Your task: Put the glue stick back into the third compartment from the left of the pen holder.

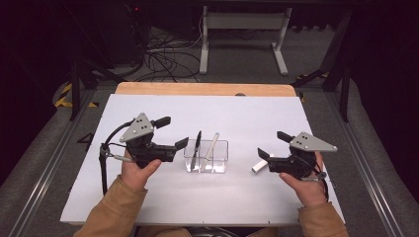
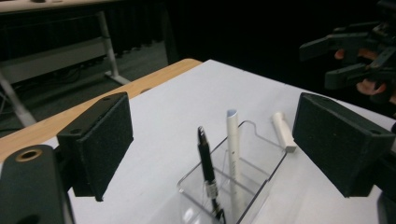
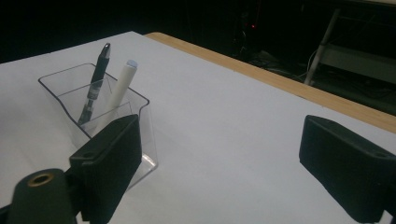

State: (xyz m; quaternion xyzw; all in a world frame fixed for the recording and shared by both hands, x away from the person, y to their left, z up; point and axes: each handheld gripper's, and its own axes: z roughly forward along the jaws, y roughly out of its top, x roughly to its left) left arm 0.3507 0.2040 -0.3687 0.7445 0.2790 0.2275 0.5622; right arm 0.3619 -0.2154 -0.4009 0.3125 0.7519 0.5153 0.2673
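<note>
Flanking clear box (image 1: 206, 157), hand-held grippers gaping

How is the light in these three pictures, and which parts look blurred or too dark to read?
High view: even light on the white table, surroundings dark, slightly soft. Left gripper view: the near pads are blurred, the black pen is sharper, background black. Right gripper view: the clear box has faint edges against the white, far corner dark.

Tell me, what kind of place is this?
Probably a lab or workshop set up for recording: a white-covered table, loose cables on the floor behind, dark surroundings, and a person's hand-held left gripper and right gripper.
</note>
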